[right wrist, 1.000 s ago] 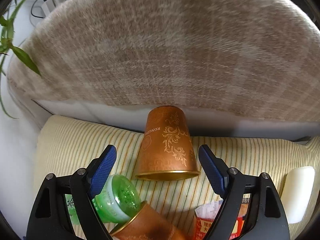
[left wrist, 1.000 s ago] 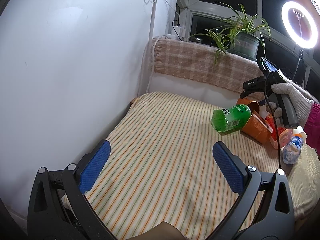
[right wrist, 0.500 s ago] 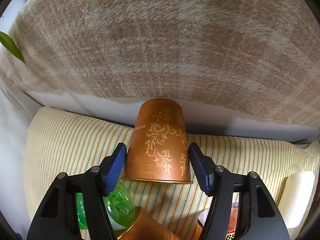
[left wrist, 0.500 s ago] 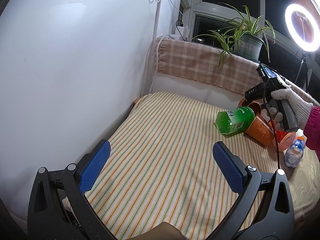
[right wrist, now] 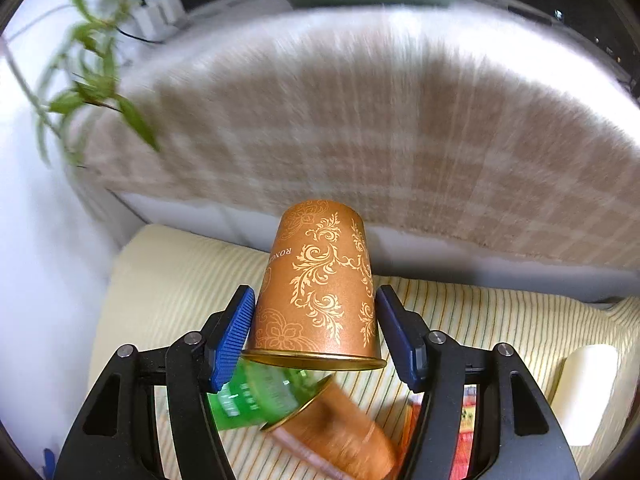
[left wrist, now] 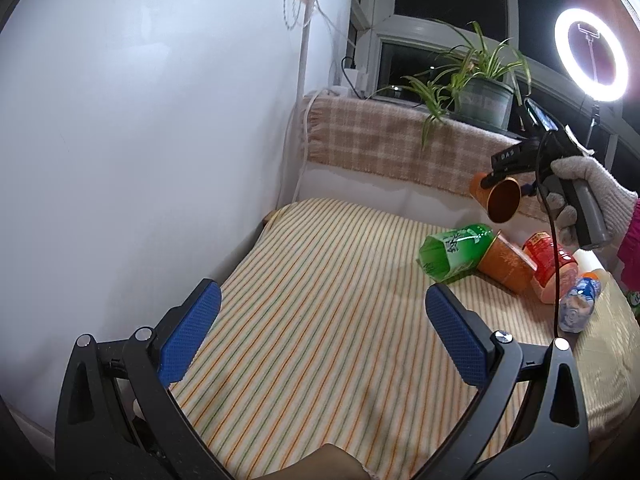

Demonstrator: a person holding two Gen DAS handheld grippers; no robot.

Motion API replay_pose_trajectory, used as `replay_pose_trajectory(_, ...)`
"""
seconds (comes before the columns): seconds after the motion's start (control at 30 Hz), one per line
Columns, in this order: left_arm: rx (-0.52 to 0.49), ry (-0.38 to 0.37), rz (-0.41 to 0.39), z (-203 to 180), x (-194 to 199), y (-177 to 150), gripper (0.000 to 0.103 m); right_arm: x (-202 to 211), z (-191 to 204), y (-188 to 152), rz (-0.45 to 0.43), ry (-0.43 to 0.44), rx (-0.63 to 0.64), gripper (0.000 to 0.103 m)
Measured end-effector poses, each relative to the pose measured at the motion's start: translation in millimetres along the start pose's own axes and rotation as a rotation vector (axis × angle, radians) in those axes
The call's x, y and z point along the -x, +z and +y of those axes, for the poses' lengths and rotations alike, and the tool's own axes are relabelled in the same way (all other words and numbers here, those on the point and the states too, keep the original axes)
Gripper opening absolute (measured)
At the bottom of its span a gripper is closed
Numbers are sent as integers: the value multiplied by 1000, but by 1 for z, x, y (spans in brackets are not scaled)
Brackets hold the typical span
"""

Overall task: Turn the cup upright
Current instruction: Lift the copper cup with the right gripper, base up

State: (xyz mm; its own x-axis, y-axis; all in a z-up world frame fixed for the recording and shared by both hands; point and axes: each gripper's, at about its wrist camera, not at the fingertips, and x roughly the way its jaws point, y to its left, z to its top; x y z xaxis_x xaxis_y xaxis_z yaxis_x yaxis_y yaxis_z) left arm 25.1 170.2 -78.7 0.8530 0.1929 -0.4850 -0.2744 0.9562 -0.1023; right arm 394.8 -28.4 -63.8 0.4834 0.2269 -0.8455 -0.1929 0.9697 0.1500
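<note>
Two views split what I can see between them. Through my right wrist camera, my right gripper (right wrist: 314, 330) has its blue pads pressed against both sides of the copper cup (right wrist: 318, 288), low on the wall near the gold rim; the cup's closed base points to 12 o'clock and its mouth faces back toward me at 6, so I cannot see inside it here. Below it at 6 o'clock lie a green bottle (right wrist: 250, 398) and a second copper cup (right wrist: 340, 440) on its side, both blurred, on the striped cloth (right wrist: 168, 272); a plaid blanket (right wrist: 360, 128) fills the upper half. My left wrist camera shows what that close view hides: the copper cup (left wrist: 498, 200) hangs clear above the striped cloth (left wrist: 320, 300) at about 2 o'clock, tilted with its dark open mouth turned toward this camera, held by the right gripper (left wrist: 506, 184) in my gloved right hand (left wrist: 580, 196). Beneath it the green bottle (left wrist: 454, 252) lies with its neck tucked into the second copper cup (left wrist: 506, 266), next to a red cup (left wrist: 550, 266) and a small blue-and-white bottle (left wrist: 578, 308). My left gripper (left wrist: 318, 332) sits at 6 o'clock with its jaws spread wide and nothing between them. A potted plant (left wrist: 476, 80) and a ring light (left wrist: 590, 60) stand at the back.
</note>
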Motion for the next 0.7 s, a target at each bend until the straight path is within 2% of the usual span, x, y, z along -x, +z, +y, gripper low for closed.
replay_pose_trajectory(0.13,-19,-13,-15,-3,9,3,103,40,1,-11,-47,58,46,62)
replay_pose_trajectory(0.3,-64,-51,-18,-8,19,9,103,79,7,-30,-53,207,173,62)
replay_pose_trajectory(0.43,-91,-88,-6,-13,25,12,103,85,6,-73,-12,306,333,62)
replay_pose_trajectory(0.57,-125,-123,15,-23,28,12,103,77,5,-112,49,335,502,62)
replay_pose_trajectory(0.7,-178,-201,63,-39,27,8,103,78,4,-146,116,380,643,62)
